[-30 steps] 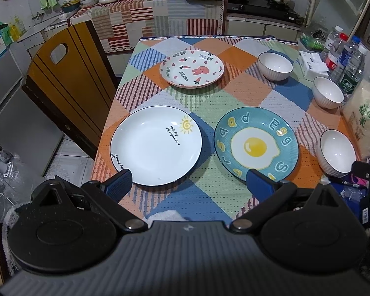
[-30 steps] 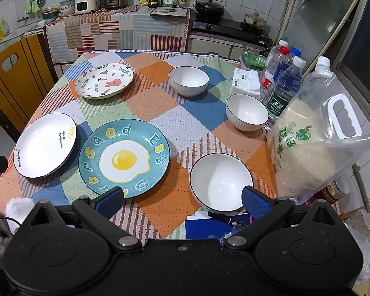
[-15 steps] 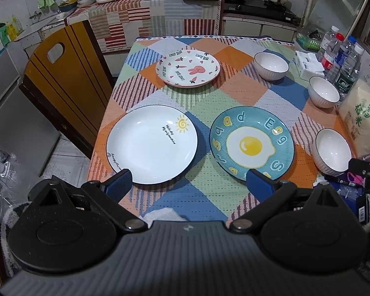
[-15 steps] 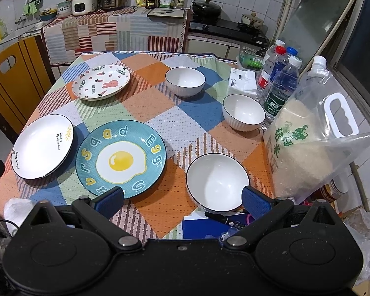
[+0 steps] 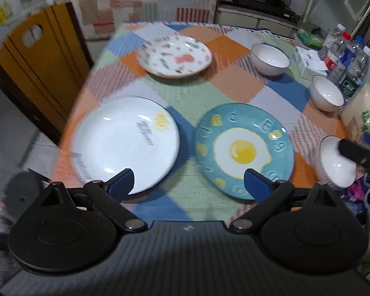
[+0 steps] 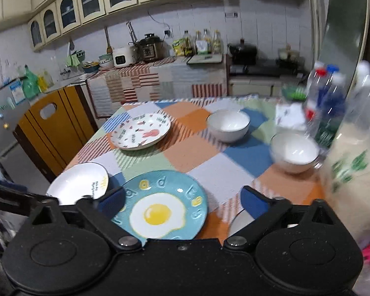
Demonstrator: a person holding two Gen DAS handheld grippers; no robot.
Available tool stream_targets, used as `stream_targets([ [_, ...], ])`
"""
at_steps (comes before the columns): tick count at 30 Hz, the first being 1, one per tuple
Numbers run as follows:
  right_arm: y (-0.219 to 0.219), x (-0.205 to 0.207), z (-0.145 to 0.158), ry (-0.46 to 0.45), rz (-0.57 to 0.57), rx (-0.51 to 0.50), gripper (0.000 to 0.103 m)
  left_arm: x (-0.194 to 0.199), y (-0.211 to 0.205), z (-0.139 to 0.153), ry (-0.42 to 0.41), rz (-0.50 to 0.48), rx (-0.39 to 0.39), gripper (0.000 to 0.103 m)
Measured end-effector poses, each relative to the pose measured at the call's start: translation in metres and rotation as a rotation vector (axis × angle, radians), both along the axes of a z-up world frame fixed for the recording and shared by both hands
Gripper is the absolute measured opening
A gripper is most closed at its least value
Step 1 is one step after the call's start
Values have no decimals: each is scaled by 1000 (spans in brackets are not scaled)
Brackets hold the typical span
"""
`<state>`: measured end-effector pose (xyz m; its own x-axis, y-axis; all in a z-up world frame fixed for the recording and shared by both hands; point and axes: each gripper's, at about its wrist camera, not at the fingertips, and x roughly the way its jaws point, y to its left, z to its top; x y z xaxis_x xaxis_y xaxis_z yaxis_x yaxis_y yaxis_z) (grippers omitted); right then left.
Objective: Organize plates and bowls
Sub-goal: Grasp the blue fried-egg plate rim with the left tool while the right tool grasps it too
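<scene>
1. Three plates on the desk (image 5: 234, 93) w/ patchwork cloth: white plate (image 5: 125, 143) w/ small sun + script at 9 o'clock, teal plate (image 5: 244, 148) w/ fried-egg print + raised letters just beside it at centre, white plate w/ pink rabbit print (image 5: 175, 56) at 12 o'clock.
2. Three white bowls, all empty: far bowl (image 5: 270, 59) at 1 o'clock, middle bowl (image 5: 327, 96) at 2–3 o'clock near water bottles (image 5: 345, 56), near bowl (image 5: 338, 162) at desk's near right edge.
3. Left claw (image 5: 188, 185) wide, nothing between the pads; one pad over white plate's near rim, other over teal plate's near rim.
4. Right claw (image 6: 182, 201) wide but closing, nothing gripped; teal plate shows between the pads.
5. Left view only: whole near bowl, w/ part of the other tool over its rim.
6. Right view only: wall cabinets (image 6: 98, 2), cookers on the counter; near bowl mostly hidden behind right pad. Rice bag (image 6: 352, 180) at 3 o'clock, blurred.
</scene>
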<state>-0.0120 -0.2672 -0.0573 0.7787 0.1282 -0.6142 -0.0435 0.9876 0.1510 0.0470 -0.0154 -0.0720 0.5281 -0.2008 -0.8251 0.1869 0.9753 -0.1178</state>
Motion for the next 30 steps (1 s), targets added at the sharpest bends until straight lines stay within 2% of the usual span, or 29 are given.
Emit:
stream_targets([
  [4, -3, 12, -32, 79, 19, 90, 83, 13, -15, -31, 35, -72, -4, 95],
  [7, -1, 13, -56, 143, 18, 152, 69, 22, -21, -53, 91, -73, -16, 87],
  [9, -1, 14, -73, 201, 0, 206, 66, 28, -23, -66, 122, -58, -31, 77],
  [14, -1, 13, -111, 272, -46, 285, 56, 36, -25, -95, 182, -44, -60, 62],
  [19, -3, 17, -134, 278, -96, 366, 46, 44, -23, -113, 204, -26, -88, 51],
  [20, -4, 19, -138, 277, -107, 391, 43, 46, -22, -114, 206, -20, -97, 45],
  [21, -5, 21, -140, 276, -114, 406, 31, 48, -21, -115, 203, -17, -109, 35],
  [23, -7, 21, -143, 258, -138, 420, 27, 51, -21, -116, 197, -26, -133, 23],
  [24, -10, 23, -145, 262, -149, 431, 21, 53, -21, -116, 195, -26, -141, 19],
  [27, -17, 29, -151, 281, -174, 470, 19, 60, -21, -121, 201, 1, -160, 19],
  [30, -7, 37, -151, 264, -184, 398, 19, 65, -16, -127, 218, 45, -206, 20],
])
